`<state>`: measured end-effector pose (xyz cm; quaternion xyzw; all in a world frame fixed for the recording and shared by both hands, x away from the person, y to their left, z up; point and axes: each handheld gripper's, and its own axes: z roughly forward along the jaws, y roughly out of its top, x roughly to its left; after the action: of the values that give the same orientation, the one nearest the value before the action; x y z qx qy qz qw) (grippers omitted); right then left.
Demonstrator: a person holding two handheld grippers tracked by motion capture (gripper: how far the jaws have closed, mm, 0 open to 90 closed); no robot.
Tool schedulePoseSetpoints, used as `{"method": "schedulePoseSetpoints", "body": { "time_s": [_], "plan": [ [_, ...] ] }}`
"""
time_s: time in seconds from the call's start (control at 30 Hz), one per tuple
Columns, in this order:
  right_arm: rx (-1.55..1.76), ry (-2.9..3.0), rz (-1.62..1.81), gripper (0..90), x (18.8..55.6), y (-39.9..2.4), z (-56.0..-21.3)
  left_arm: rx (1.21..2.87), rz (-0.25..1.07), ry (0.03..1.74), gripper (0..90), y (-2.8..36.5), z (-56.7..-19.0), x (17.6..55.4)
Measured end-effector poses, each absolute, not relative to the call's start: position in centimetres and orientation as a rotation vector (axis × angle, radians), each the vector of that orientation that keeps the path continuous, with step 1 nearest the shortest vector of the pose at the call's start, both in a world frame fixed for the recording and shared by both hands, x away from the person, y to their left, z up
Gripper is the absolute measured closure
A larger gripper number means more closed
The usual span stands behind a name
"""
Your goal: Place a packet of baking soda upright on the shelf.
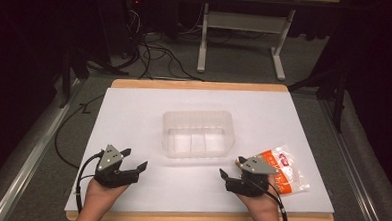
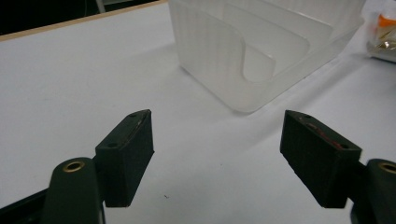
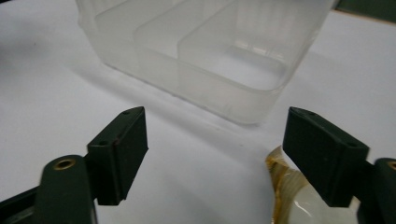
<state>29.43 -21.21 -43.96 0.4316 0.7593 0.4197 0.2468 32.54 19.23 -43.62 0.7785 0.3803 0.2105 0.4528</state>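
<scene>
Black jaws stand wide apart and empty on the left hand-held gripper (image 1: 134, 159), which rests on the white worktop (image 1: 134, 108) short of the clear divided container (image 1: 198, 133). The right hand-held gripper (image 1: 230, 167), jaws equally spread, sits just beside the orange snack packet (image 1: 287, 170). Best approach, I'd say: swing right and pinch the packet's crimped edge, not its puffy middle.

Clear translucent plastic rectangular container (image 1: 198, 133) with inner dividers, upright, open top, empty, at the middle of the white worktop (image 1: 134, 113). Orange-and-white clear plastic snack packet (image 1: 286, 169) lies flat near the worktop's right edge, toward the near right corner, well apart from the container.
</scene>
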Motion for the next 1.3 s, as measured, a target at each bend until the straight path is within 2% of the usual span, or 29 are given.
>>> {"method": "schedulePoseSetpoints", "body": {
  "time_s": [0.17, 0.93, 1.3],
  "plan": [
    [1.202, 2.015, 1.181, 18.9, 29.4, -22.5, -43.7, 1.853, 0.521, 0.903, 26.4, 18.8, -43.2, 32.3],
    [1.169, 1.956, 1.261, 22.5, 28.8, -24.0, -42.5, 1.93, 0.518, 0.874, 26.3, 17.8, -43.7, 32.2],
    [1.225, 1.93, 1.146, 23.3, 28.7, -27.0, -42.2, 1.928, 0.519, 0.886, 28.0, 18.4, -43.7, 32.5]
  ]
}}
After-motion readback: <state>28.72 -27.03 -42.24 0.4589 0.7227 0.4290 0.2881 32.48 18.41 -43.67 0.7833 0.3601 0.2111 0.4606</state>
